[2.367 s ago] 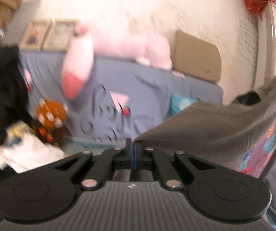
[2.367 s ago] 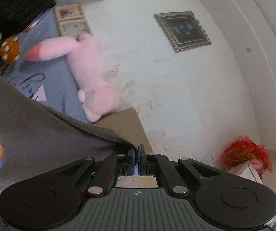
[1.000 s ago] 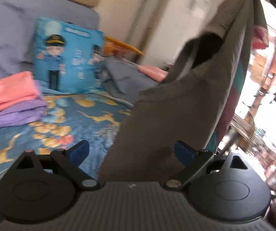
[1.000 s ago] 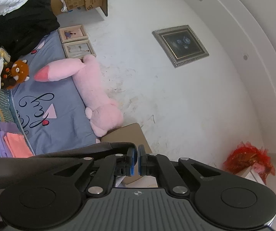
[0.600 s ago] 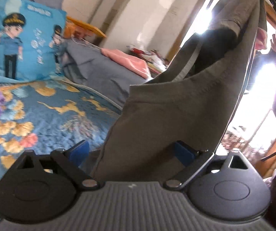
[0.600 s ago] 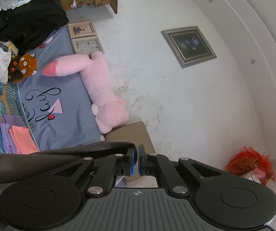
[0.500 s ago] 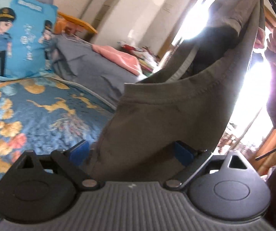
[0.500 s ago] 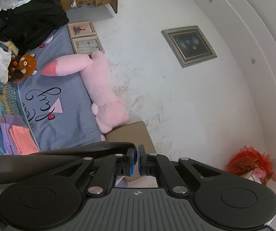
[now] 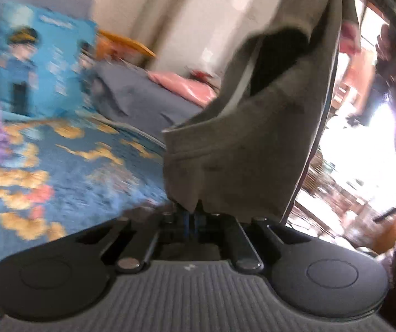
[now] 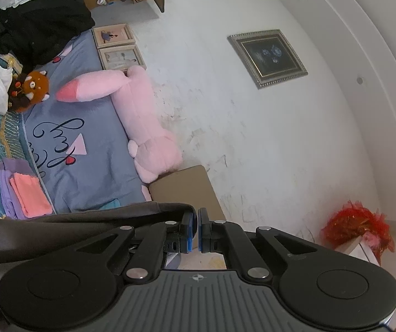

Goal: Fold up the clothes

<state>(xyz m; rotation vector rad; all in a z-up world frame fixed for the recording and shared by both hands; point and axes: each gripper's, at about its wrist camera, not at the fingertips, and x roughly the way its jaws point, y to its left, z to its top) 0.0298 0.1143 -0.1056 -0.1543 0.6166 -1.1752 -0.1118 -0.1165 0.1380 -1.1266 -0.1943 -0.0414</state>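
1. The left tool (image 9: 191, 217) is pinching the lower hem of the grey garment (image 9: 242, 144), its blue pads pressed together on the cloth.
2. The garment is hanging in the air above the left tool, rising toward the top right of the left wrist view, with a dark opening (neck or sleeve, hard to tell) showing near the top.
3. The right tool (image 10: 195, 232) is clamping an edge of the same grey garment (image 10: 68, 227), which is draping off to the left past its fingers; the pads are sitting nearly together on the fabric.
4. Below the garment, the blue bedspread (image 9: 68, 166) with gold flowers is lying over the bed, blurred in the left wrist view.
5. A folded stack of purple and coral cloth (image 10: 23, 193) is resting on the bed, near a long pink plush toy (image 10: 140, 116) that is lying against the wall.
6. A blue cartoon cushion (image 9: 40, 66) is standing upright at the back of the bed.
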